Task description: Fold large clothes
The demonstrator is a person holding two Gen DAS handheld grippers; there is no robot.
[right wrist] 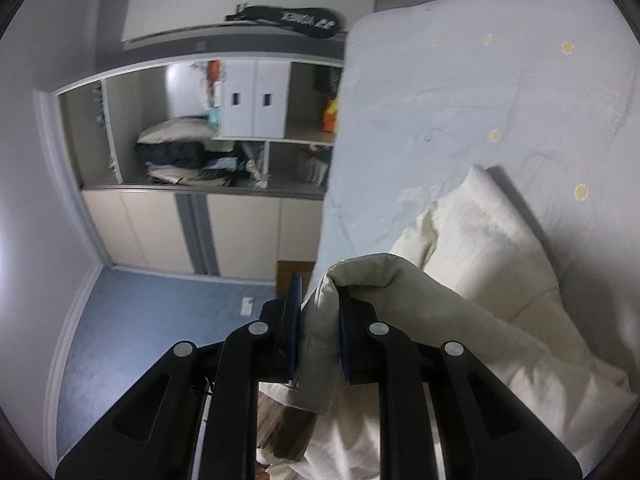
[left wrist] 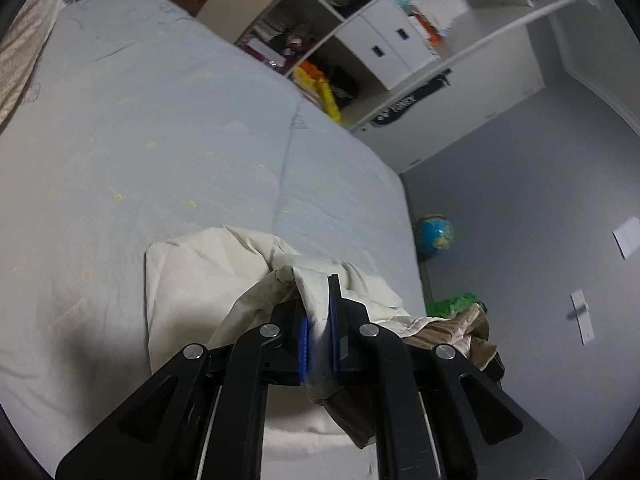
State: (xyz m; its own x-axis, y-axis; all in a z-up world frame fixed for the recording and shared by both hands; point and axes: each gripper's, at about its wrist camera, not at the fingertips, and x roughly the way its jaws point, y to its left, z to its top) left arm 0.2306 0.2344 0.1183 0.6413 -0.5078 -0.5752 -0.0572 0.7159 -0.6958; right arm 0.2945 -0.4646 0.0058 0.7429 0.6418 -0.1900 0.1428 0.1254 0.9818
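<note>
A large cream garment lies bunched on the pale blue bed, part of it folded over itself. My left gripper is shut on a bunched edge of it, the cloth squeezed between the blue pads and hanging below the jaws. In the right wrist view the same cream garment spreads to the right over the bed. My right gripper is shut on a thick fold of it, lifted off the bed near the mattress edge.
An open wardrobe with white drawers, clothes and yellow items stands beyond the bed. A globe and green item sit on the blue floor. A racket bag lies atop the wardrobe.
</note>
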